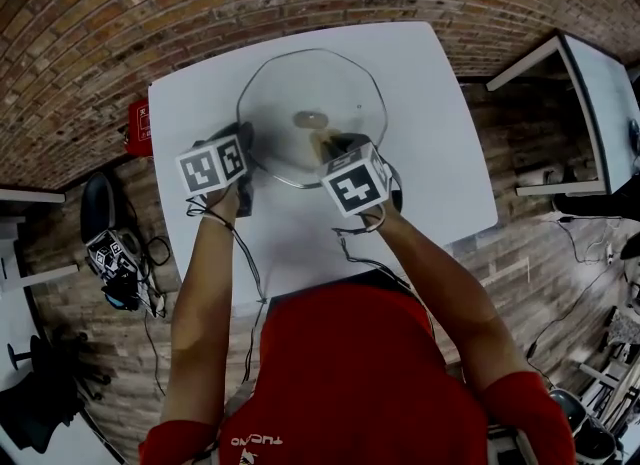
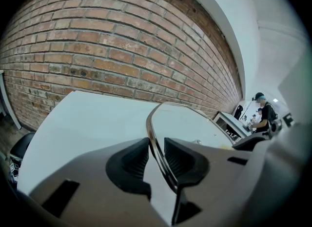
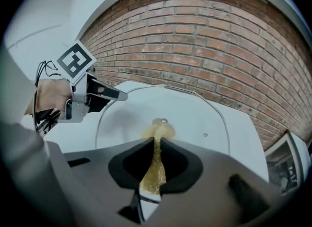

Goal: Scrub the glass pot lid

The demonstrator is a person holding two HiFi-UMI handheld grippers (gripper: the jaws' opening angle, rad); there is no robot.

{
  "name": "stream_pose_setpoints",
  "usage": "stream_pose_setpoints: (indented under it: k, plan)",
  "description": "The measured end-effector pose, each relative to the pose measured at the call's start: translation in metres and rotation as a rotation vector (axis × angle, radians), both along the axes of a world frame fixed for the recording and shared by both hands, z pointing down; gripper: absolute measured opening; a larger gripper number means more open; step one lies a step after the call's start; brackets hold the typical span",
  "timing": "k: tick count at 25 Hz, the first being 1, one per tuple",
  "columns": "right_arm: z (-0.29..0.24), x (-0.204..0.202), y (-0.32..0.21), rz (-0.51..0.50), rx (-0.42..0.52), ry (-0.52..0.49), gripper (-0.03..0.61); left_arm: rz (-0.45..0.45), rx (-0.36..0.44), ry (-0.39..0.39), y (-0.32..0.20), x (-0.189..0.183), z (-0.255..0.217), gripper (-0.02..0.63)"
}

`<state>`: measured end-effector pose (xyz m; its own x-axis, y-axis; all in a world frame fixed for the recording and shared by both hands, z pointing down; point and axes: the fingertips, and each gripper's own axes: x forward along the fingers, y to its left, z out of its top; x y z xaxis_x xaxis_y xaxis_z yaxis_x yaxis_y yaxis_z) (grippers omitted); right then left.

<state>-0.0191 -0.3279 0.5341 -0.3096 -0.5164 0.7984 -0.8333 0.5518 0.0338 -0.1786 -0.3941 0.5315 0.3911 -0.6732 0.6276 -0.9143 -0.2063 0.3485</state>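
- On your white table, by a brick wall, rests the glass lid.
- Your left gripper pinches its rim.
- Your right gripper clamps a yellow scrubber.

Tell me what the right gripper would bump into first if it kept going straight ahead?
The glass lid, near its middle. The right gripper holds a yellowish scrub pad whose tip seems to touch the glass, though depth is hard to judge.
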Motion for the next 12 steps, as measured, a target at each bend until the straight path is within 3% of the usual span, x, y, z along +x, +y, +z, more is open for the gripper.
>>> stream_pose_setpoints:
  k: [5, 12]
  plan:
    - [-0.010, 0.032, -0.008, 0.053, 0.012, 0.004, 0.055, 0.001, 0.000, -0.005, 0.001, 0.001, -0.001, 0.106]
    - [-0.024, 0.018, -0.040, 0.073, 0.051, -0.076, 0.055, -0.009, -0.002, -0.006, 0.000, 0.003, -0.002, 0.106]
